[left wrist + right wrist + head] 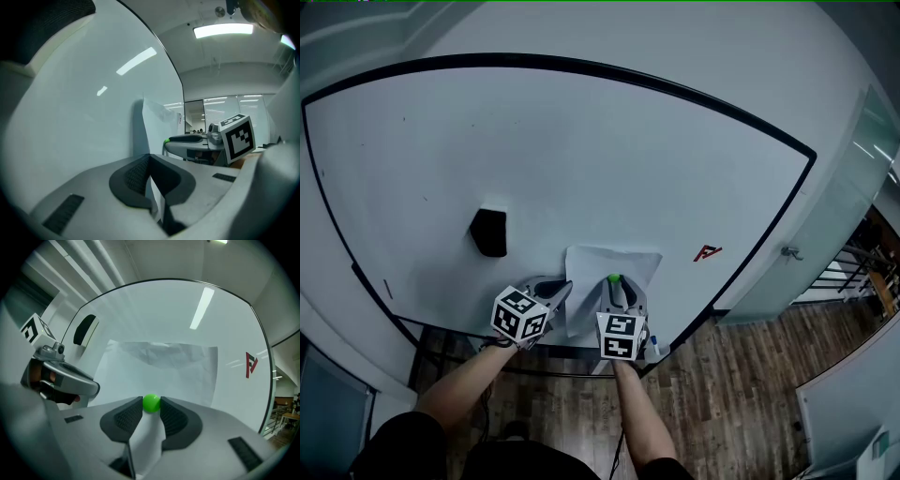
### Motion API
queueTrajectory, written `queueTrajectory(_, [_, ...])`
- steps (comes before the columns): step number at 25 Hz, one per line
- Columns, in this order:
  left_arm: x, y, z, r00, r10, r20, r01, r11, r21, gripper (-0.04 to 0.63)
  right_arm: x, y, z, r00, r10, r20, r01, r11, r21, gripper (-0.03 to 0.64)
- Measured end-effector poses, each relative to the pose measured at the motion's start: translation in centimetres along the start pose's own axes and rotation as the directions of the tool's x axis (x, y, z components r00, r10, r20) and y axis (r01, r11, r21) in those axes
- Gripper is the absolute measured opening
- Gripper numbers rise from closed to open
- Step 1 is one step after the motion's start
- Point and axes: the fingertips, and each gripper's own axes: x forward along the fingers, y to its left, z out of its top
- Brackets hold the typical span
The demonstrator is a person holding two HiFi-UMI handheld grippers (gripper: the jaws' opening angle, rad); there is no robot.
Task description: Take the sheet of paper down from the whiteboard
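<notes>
A: State of left gripper [150, 165]?
B: Jaws are closed on the left edge of the sheet of paper [617, 262], which is seen lower centre on the whiteboard [581, 141].
A: And right gripper [151, 408]?
B: Jaws are closed on the green magnet [151, 402] on the sheet's lower part, just right of the left gripper. Magnet removal, straight off the board, is judged the next move.

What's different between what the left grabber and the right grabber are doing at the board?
The left gripper has its jaws shut on the sheet of paper itself, at its left edge. The right gripper pinches a small green ball in front of the sheet, nearer its middle. Both are closed and reach up to the whiteboard.
</notes>
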Motion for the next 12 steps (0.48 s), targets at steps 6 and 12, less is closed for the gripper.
queueTrajectory(6, [-0.6, 0.5, 0.1, 1.000, 0.022, -0.002, -0.022, 1.000, 0.004, 0.020, -0.2, -0.4, -0.2, 1.000, 0.000, 0.001, 0.000, 1.000, 0.010, 0.129])
queueTrajectory(12, [-1.2, 0.7, 0.5, 0.999, 0.052, 0.013, -0.053, 0.998, 0.040, 0.020, -0.1, -0.4, -0.4, 1.000, 0.002, 0.001, -0.002, 1.000, 0.016, 0.129])
